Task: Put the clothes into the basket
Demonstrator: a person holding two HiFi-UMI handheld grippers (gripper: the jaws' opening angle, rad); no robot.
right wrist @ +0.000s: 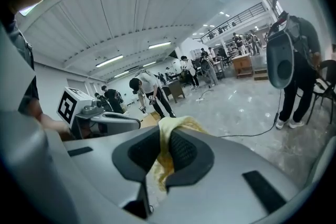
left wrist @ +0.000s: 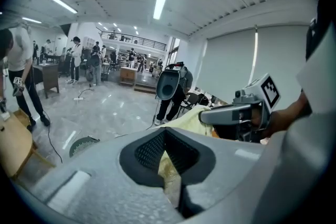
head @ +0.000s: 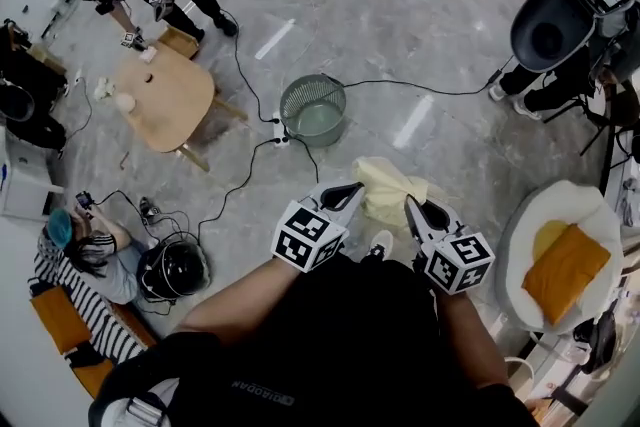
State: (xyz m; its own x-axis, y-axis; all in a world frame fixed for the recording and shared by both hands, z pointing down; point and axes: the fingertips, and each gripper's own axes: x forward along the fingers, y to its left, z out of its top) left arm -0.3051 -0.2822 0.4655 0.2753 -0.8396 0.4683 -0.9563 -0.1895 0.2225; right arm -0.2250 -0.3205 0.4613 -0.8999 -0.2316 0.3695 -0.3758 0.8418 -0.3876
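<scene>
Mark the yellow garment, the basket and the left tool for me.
yellow garment (head: 385, 183): head view, bunched middle.
basket (head: 300, 91): head view, mesh wall.
left tool (head: 352, 189): head view, between its fingertips.

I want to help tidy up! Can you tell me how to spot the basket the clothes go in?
Look at the grey floor, just right of the wooden table. The basket stands there among black cables. It is the only round, green, mesh-walled tub in sight.
</scene>
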